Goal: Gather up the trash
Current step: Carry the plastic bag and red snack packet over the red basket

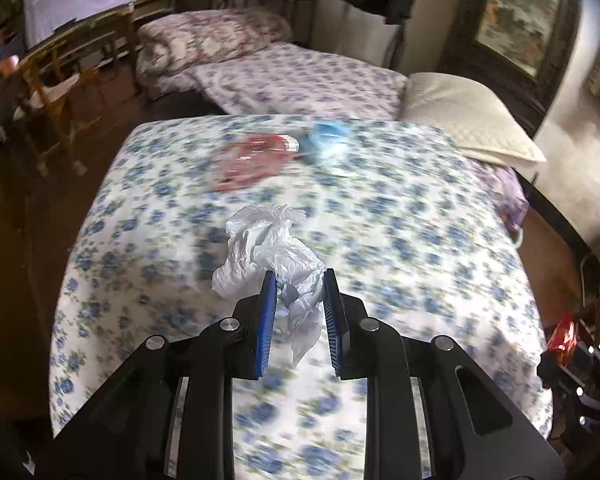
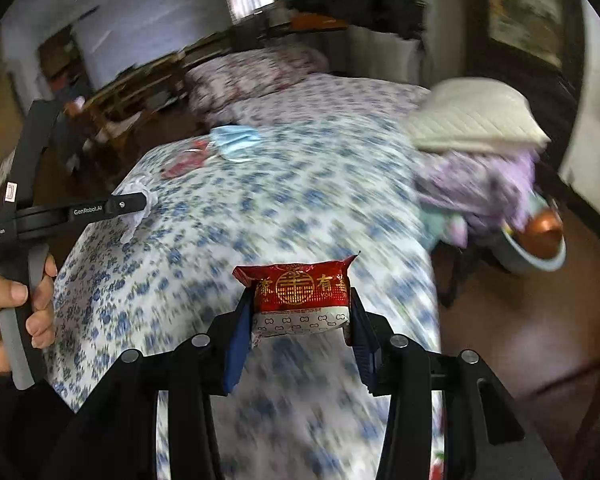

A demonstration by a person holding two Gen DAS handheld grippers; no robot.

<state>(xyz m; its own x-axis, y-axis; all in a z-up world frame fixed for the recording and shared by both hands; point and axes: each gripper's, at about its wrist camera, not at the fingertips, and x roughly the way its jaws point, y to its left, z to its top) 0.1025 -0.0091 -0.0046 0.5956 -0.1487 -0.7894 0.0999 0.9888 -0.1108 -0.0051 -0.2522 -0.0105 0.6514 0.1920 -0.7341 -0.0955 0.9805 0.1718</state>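
My left gripper (image 1: 299, 282) is shut on a crumpled white plastic bag (image 1: 268, 248), held just above the blue-flowered bedspread (image 1: 400, 240). In the right wrist view the same gripper (image 2: 142, 202) reaches in from the left with the bag (image 2: 134, 220) hanging from it, a hand (image 2: 16, 300) on its handle. My right gripper (image 2: 300, 300) is shut on a red snack packet (image 2: 300, 288) with gold print, its pads pressing both ends. Farther back on the bed lie a light blue face mask (image 1: 326, 142) (image 2: 236, 142) and a red clear wrapper (image 1: 256, 158) (image 2: 184, 162).
A cream pillow (image 1: 472, 120) (image 2: 476, 120) lies at the bed's right corner over purple cloth (image 2: 480, 188). A basin (image 2: 540, 264) stands on the floor to the right. A second bed (image 1: 300, 80) lies behind, a wooden chair (image 1: 60, 80) to the left.
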